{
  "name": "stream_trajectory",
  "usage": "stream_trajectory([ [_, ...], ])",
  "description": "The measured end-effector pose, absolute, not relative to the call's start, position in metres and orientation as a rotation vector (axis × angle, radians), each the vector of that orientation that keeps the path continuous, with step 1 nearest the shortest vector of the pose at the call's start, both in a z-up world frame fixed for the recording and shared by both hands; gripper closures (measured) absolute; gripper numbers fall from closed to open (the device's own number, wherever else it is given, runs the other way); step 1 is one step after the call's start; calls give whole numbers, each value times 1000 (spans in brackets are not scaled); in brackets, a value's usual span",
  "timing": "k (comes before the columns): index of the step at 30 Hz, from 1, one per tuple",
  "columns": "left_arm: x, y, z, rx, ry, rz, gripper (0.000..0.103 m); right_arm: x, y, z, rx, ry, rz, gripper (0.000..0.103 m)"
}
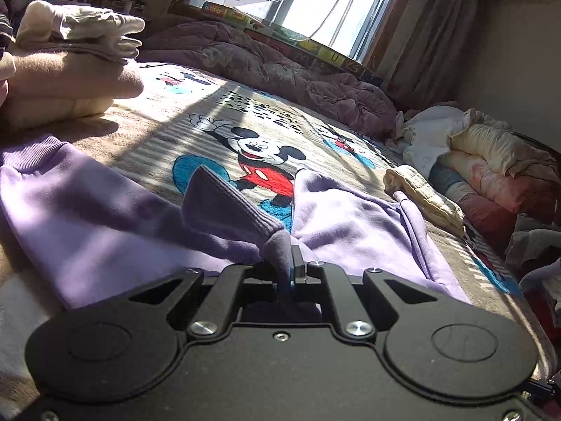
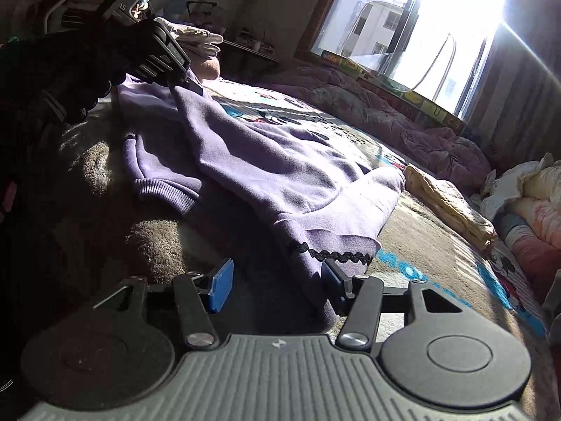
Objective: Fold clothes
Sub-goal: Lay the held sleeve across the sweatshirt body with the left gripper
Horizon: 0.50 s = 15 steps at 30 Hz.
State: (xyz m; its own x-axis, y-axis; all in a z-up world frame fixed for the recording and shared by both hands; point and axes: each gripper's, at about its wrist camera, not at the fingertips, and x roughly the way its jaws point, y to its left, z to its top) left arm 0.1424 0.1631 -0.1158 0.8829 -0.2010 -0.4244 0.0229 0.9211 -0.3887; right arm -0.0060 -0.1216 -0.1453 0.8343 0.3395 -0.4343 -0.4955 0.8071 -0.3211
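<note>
A lilac sweatshirt (image 1: 105, 217) lies spread on the cartoon-mouse blanket (image 1: 224, 115) that covers the bed. My left gripper (image 1: 285, 259) is shut on a ribbed cuff (image 1: 224, 203) of the sweatshirt and holds that sleeve lifted off the bed. In the right wrist view the left gripper (image 2: 168, 66) shows at the upper left, with the sweatshirt (image 2: 266, 161) draping down from it. My right gripper (image 2: 277, 277) stands open low over the blanket. A hem with black lace trim (image 2: 333, 254) hangs between its blue pads (image 2: 221, 284), close to the right one, and is not pinched.
A stack of folded clothes (image 1: 70, 70) sits at the far left. A yellow cloth (image 1: 420, 196) and a heap of unfolded laundry (image 1: 473, 154) lie at the right edge. A crumpled mauve quilt (image 1: 280, 66) runs along the window side.
</note>
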Motion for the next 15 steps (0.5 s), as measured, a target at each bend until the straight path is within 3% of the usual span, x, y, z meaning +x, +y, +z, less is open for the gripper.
stream_trajectory([
  [5,143,164,-114,-417,470,-124,98,14,-147,-116,-194,317,483,54],
  [7,145,164,-114,-425,472,-125,98,36,-162,-113,-112,354,470,67],
  [11,150,164,-114,-443,487,-115,98,80,-178,-130,-51,481,477,71],
  [13,152,170,-117,-496,496,-93,90,91,-167,-151,-132,569,534,70],
  [15,154,179,-120,-558,497,-66,83,82,-159,-158,-170,521,529,70],
])
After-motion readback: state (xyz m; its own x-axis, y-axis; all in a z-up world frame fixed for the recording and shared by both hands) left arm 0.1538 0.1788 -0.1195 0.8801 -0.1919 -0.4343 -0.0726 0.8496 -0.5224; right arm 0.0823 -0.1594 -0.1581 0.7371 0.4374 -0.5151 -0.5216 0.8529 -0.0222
